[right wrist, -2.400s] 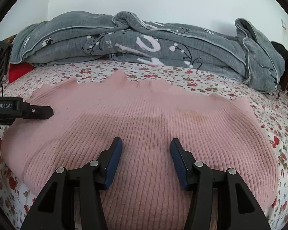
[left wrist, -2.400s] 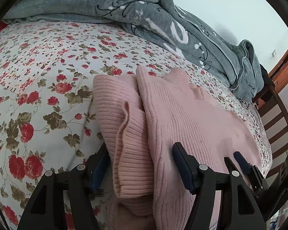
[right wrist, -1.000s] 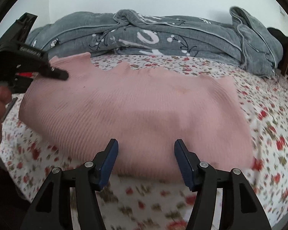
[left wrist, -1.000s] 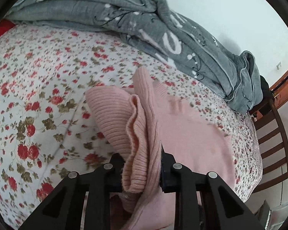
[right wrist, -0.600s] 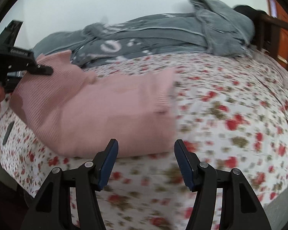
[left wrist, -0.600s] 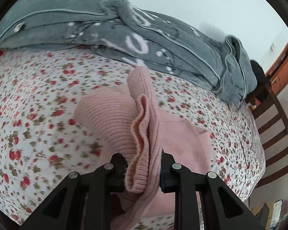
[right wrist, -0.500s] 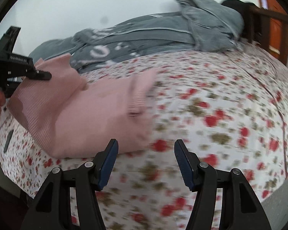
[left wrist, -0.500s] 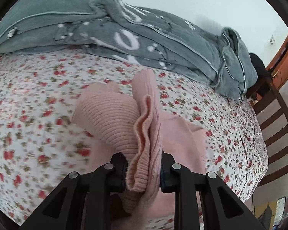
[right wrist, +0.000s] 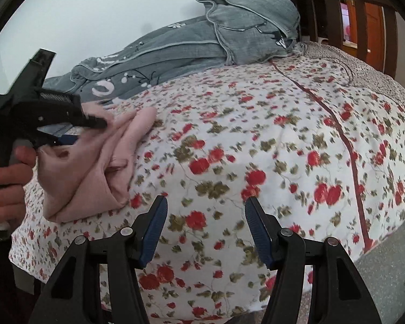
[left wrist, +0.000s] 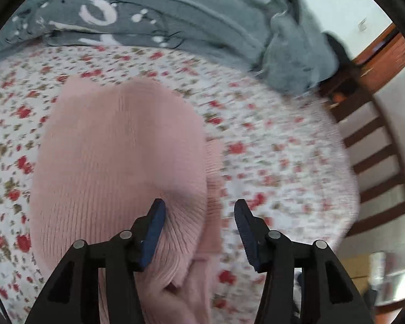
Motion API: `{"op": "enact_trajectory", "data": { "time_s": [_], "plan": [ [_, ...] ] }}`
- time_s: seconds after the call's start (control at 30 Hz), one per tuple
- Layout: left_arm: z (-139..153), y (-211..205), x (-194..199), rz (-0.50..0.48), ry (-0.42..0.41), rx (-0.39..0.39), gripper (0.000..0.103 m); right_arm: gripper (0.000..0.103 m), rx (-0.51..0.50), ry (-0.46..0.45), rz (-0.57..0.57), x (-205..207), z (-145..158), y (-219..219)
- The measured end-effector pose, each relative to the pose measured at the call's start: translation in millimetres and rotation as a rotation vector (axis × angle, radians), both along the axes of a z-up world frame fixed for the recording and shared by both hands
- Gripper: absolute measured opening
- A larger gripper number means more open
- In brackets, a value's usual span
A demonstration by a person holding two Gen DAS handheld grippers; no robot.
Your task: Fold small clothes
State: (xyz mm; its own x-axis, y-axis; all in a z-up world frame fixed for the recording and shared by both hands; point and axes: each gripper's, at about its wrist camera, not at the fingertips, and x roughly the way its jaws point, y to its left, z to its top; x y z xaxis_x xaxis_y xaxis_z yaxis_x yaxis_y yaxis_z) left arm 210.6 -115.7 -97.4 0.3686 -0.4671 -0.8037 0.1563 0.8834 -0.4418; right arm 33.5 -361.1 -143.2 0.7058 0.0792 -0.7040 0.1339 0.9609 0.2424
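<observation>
A pink ribbed knit sweater [left wrist: 116, 156] lies folded over on the floral bedsheet [left wrist: 270, 145]. My left gripper [left wrist: 199, 221] is open just above its near edge, with sweater fabric between and below the fingers. In the right wrist view the sweater [right wrist: 94, 167] is a bunched pile at the left, and the left gripper [right wrist: 78, 129] shows there over it, held by a hand. My right gripper [right wrist: 205, 221] is open and empty above bare sheet, to the right of the sweater.
A grey quilt [left wrist: 162, 19] is heaped along the far side of the bed by the wall; it also shows in the right wrist view [right wrist: 202, 40]. A dark wooden chair [left wrist: 375, 167] stands at the bed's right end. The bed's near edge [right wrist: 337, 291] drops to the floor.
My left gripper has opened and let go of the sweater fold, which now lies laid over. My right gripper has swung right, away from the sweater, over bare sheet.
</observation>
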Motion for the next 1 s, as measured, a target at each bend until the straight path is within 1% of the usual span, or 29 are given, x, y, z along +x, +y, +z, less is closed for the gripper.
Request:
{"op": "enact_trajectory", "data": {
  "time_s": [0.03, 0.07, 0.17, 0.2, 0.23, 0.33, 0.4, 0.47, 0.57, 0.6, 0.63, 0.67, 0.7, 0.73, 0.77, 0.8, 0.87, 0.9, 0.93, 0.97, 1.0],
  "plan": [
    [5.2, 6.0, -1.7, 0.001, -0.010, -0.013, 0.051, 0.060, 0.008, -0.008, 0.010, 3.3, 3.0, 1.8],
    [11.2, 11.3, -2.6, 0.011, -0.025, -0.011, 0.052, 0.060, 0.018, -0.018, 0.023, 8.6, 6.4, 3.9],
    [28.4, 38.6, -9.2, 0.076, -0.092, 0.051, 0.052, 0.060, 0.061, -0.059, 0.076, 23.1, 21.9, 18.4],
    [31.9, 50.0, -11.4, 0.097, -0.110, 0.070, 0.053, 0.061, 0.087, -0.078, 0.104, 30.3, 28.5, 26.0],
    [33.0, 60.9, -12.3, 0.114, -0.118, 0.084, 0.054, 0.066, 0.096, -0.096, 0.114, 35.3, 32.6, 32.1],
    [31.2, 103.3, -14.6, 0.163, -0.130, 0.113, 0.054, 0.072, 0.160, -0.116, 0.171, 57.7, 43.8, 57.1],
    [26.2, 128.3, -16.0, 0.191, -0.120, 0.126, 0.054, 0.075, 0.194, -0.109, 0.201, 73.5, 47.3, 72.3],
    [19.3, 152.9, -19.2, 0.213, -0.109, 0.121, 0.054, 0.078, 0.216, -0.088, 0.202, 92.5, 47.1, 86.3],
    [7.7, 184.9, -23.0, 0.242, -0.085, 0.085, 0.054, 0.078, 0.209, -0.010, 0.164, 123.3, 33.9, 101.4],
    [3.3, 193.7, -23.1, 0.248, -0.072, 0.070, 0.054, 0.070, 0.208, 0.022, 0.157, 134.0, 27.4, 104.3],
    [-0.1, 200.0, -23.4, 0.249, -0.065, 0.060, 0.054, 0.044, 0.207, 0.060, 0.159, 144.0, 18.7, 107.7],
    [-4.0, 203.9, -23.6, 0.252, -0.060, 0.053, 0.054, 0.029, 0.224, 0.083, 0.182, 149.4, 12.1, 110.6],
    [-8.4, 210.3, -24.2, 0.253, -0.057, 0.045, 0.054, 0.025, 0.235, 0.096, 0.203, 153.8, 9.3, 112.0],
    [-11.1, 212.7, -24.2, 0.253, -0.056, 0.041, 0.054, 0.020, 0.217, 0.075, 0.221, 153.6, 13.3, 113.2],
    [-13.6, 212.6, -24.2, 0.249, -0.056, 0.037, 0.054, 0.019, 0.199, 0.031, 0.246, 150.5, 21.3, 112.1],
    [-16.9, 213.2, -24.8, 0.241, -0.059, 0.030, 0.054, 0.017, 0.214, -0.030, 0.265, 144.5, 31.1, 104.4],
    [-21.7, 211.6, -25.7, 0.225, -0.062, 0.026, 0.054, 0.016, 0.280, -0.080, 0.255, 139.2, 35.7, 86.5],
    [-25.5, 208.1, -25.9, 0.210, -0.061, 0.030, 0.054, 0.016, 0.274, -0.080, 0.217, 138.2, 31.6, 77.8],
    [-27.8, 204.4, -26.1, 0.198, -0.060, 0.032, 0.054, 0.016, 0.244, -0.062, 0.194, 139.9, 26.2, 75.9],
    [-30.7, 198.0, -26.1, 0.179, -0.063, 0.034, 0.054, 0.016, 0.214, -0.029, 0.177, 143.0, 15.8, 73.3],
    [-31.6, 194.8, -26.5, 0.166, -0.066, 0.034, 0.054, 0.018, 0.204, 0.019, 0.174, 148.0, 1.6, 71.6]
  ]
}}
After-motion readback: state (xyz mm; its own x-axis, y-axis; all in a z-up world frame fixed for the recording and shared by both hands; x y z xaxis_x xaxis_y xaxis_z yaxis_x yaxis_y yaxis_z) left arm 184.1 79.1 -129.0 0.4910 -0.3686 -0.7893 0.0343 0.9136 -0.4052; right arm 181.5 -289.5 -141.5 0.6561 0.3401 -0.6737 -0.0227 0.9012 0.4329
